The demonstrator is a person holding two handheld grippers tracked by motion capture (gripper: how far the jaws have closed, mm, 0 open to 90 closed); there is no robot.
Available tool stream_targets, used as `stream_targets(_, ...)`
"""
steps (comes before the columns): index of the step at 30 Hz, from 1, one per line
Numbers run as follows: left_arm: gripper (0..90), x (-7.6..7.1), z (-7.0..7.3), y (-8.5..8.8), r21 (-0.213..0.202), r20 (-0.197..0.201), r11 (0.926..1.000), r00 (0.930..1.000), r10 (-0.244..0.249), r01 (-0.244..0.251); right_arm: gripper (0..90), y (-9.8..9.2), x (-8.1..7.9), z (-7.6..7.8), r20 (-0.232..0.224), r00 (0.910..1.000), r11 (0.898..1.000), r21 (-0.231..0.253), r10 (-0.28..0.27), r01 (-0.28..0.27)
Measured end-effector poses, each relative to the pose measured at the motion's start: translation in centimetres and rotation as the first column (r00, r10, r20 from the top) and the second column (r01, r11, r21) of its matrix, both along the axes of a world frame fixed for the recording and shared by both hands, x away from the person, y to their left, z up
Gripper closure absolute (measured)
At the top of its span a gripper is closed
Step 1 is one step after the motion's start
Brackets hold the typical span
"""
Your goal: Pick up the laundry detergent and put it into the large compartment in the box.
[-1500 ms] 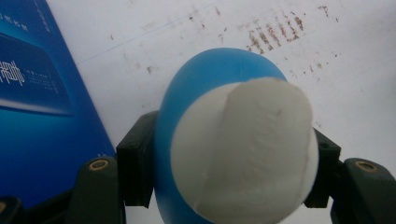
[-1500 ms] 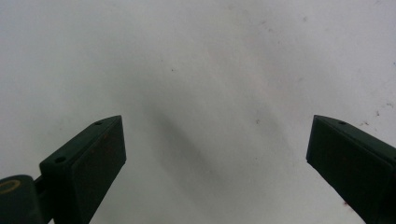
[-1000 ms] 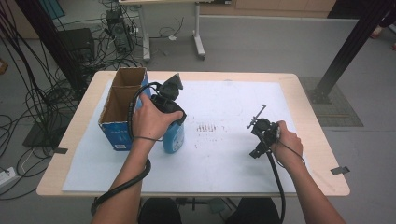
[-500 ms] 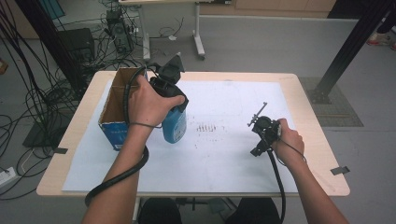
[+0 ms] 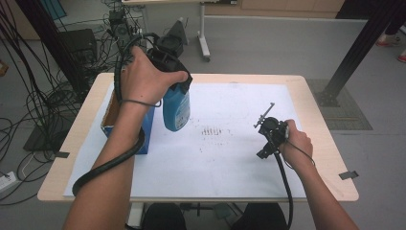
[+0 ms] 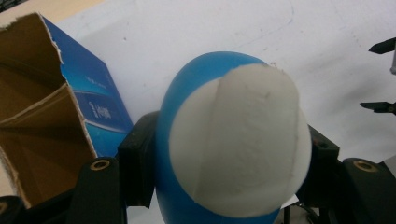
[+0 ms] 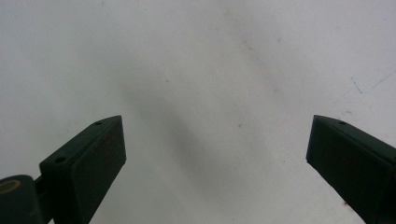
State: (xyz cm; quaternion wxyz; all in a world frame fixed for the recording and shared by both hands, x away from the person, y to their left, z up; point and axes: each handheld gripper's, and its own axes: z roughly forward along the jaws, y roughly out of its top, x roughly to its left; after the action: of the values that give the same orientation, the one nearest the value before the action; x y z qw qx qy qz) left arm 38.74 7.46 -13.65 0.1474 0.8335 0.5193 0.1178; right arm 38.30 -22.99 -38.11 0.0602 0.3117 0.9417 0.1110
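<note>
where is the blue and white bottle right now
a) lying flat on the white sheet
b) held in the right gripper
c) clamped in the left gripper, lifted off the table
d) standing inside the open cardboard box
c: the left gripper has its jaws shut on the blue and white bottle, which hangs above the white sheet beside the open cardboard box; the right gripper is open with nothing between its jaws.

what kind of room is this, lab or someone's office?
Most likely a lab or test room set up for recording. Loose cables lie piled on the grey floor left of the table, electronic gear stands beside them, and a black frame leg rises at right.
</note>
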Motion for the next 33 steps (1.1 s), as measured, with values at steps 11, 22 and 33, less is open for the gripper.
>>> stream_targets(11, 37.0, 0.0, 4.5, 0.1, -0.02, 0.018, 0.9998, 0.9998, -0.004, 0.004, 4.4, -0.3, -0.2, 0.3, 0.009, 0.9999, 1.0, 0.003, -0.006, 0.006)
stream_targets(22, 37.0, 0.4, 8.8, 0.1, -0.035, 0.039, 0.9994, 0.9992, 0.003, -0.002, 4.4, -0.3, -0.2, 0.4, 0.012, 0.9999, 1.0, 0.001, -0.01, 0.01)
stream_targets(33, 37.1, 0.6, 9.3, 1.3, -0.048, 0.045, 0.9986, 0.9987, 0.024, -0.022, 4.4, -0.5, -0.2, 0.3, 0.011, 0.9998, 1.0, 0.004, -0.017, 0.017)
